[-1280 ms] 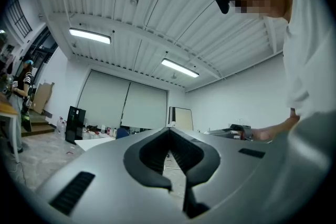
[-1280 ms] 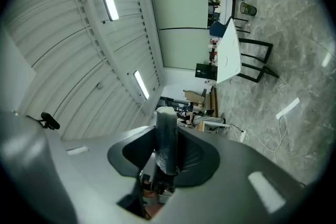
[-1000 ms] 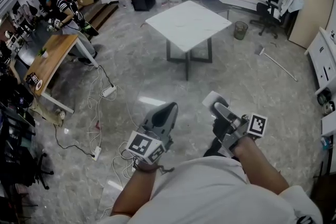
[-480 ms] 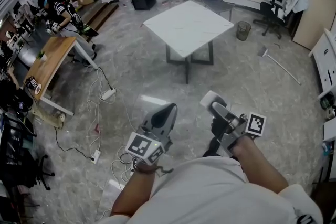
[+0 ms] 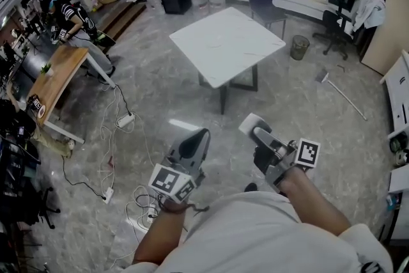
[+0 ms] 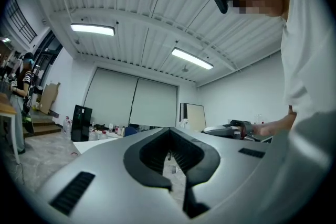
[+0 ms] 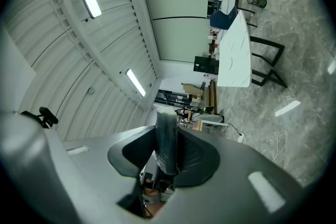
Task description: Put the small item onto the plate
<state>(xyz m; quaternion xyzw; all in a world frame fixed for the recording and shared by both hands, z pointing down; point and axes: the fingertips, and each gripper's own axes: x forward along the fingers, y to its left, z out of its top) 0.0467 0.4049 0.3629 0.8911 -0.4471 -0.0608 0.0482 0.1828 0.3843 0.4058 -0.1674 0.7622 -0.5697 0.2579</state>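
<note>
Lower centre-right of the head view, the right gripper (image 5: 258,132) is clamped on the small flat pale-grey square slab (image 5: 252,122). The slab shows edge-on, dark and textured, in the right gripper view. The left gripper (image 5: 195,139) is closed on nothing.

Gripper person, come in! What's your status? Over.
Left gripper shut, empty. Right gripper shut on small flat white item. White square table ahead, no plate made out. Only grey stone floor between.
</note>
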